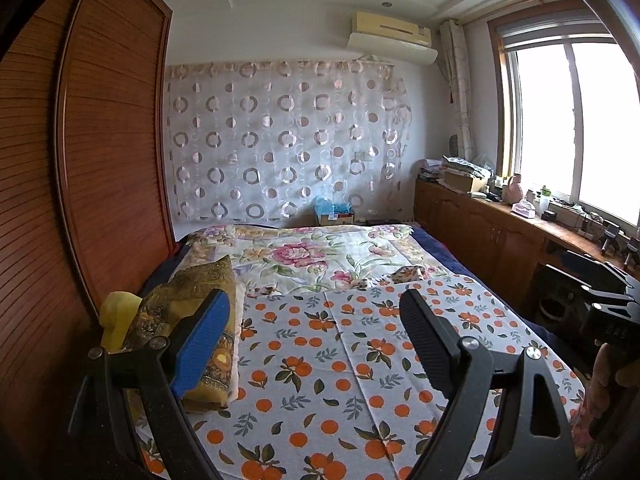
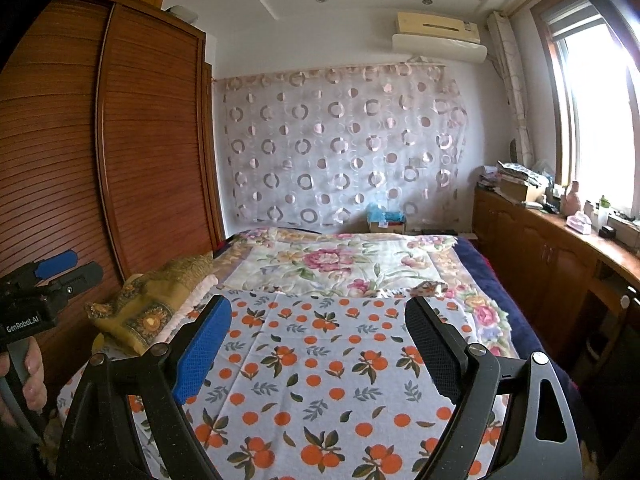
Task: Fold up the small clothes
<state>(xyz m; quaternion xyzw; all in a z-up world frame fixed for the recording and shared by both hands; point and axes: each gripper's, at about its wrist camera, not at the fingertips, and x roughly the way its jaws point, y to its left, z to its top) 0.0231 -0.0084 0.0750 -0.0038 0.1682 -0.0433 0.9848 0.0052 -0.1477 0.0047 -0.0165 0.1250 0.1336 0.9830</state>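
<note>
Bedroom bed (image 1: 440, 258), orange-print cloth (image 1: 320, 360) spread flat, both hand-held grippers agape

An orange-print cloth (image 1: 360, 360) lies spread on the near half of the bed (image 1: 440, 258); a flowered quilt (image 1: 304, 260) covers the far half, at 12 o'clock. A folded pile (image 1: 192, 292) sits at the cloth's 9 o'clock, against the wardrobe (image 1: 100, 160). A cabinet (image 1: 480, 224) runs along 3 o'clock, under the window (image 1: 568, 120).
</note>
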